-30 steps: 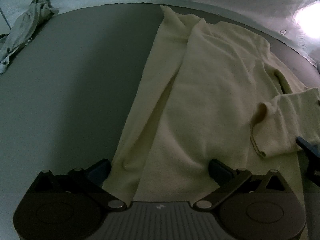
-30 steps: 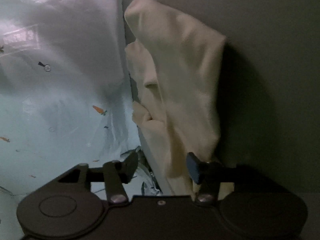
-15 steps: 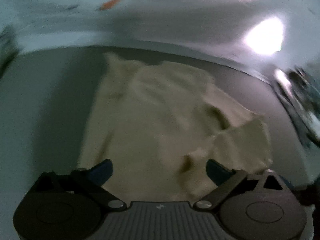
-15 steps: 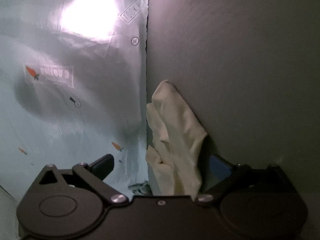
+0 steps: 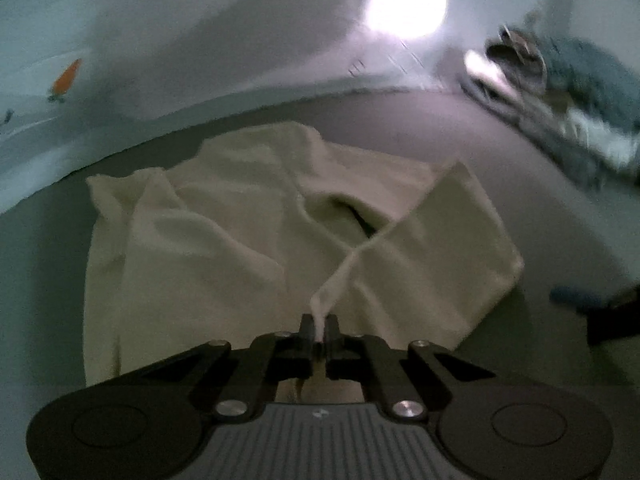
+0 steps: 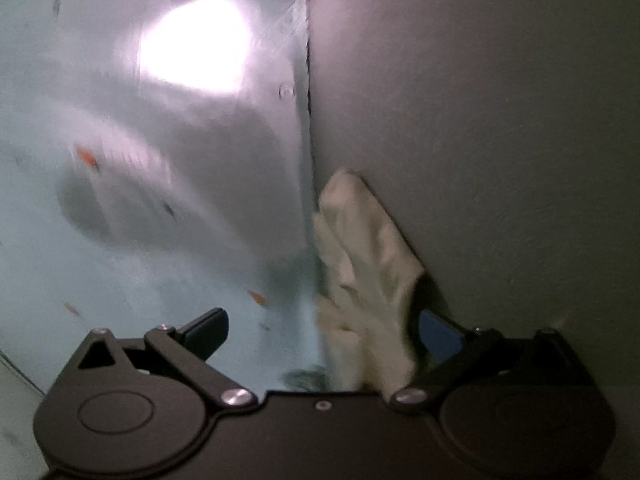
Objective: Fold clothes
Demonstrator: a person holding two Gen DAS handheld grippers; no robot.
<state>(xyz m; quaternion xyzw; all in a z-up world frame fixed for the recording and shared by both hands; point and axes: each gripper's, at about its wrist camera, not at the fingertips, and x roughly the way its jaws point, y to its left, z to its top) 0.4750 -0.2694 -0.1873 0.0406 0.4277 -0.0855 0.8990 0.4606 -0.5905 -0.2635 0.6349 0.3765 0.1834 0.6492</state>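
Left hand-held gripper point(image 5: 319, 330) nearest in the left wrist view: jaws pinched together on a thin edge of the cream garment point(image 5: 224, 240), and that edge is pulled up taut into a narrow ridge running from the fingers toward the garment's middle. The rest of the cream garment lies spread and wrinkled on the grey surface point(image 5: 440, 136), a flap folded over on its right side, a dark opening near the centre. Cannot tell whether the grey surface is a table or a mat. Far right on it, a blurred heap of other clothes point(image 5: 560, 92), blue-grey and white. Beyond the grey surface, a pale blue sheet with small orange carrot prints point(image 5: 66, 80) and a bright glare patch.

Right hand-held gripper point(image 6: 320, 334) in the right wrist view: jaws spread wide, gripping nothing. A bunched part of the cream garment point(image 6: 368, 264) lies past the inner side of the right finger point(image 6: 440, 336), along the seam where the grey surface point(image 6: 500, 120) meets the pale blue sheet point(image 6: 120, 264); contact with the finger is unclear. View is blurred.
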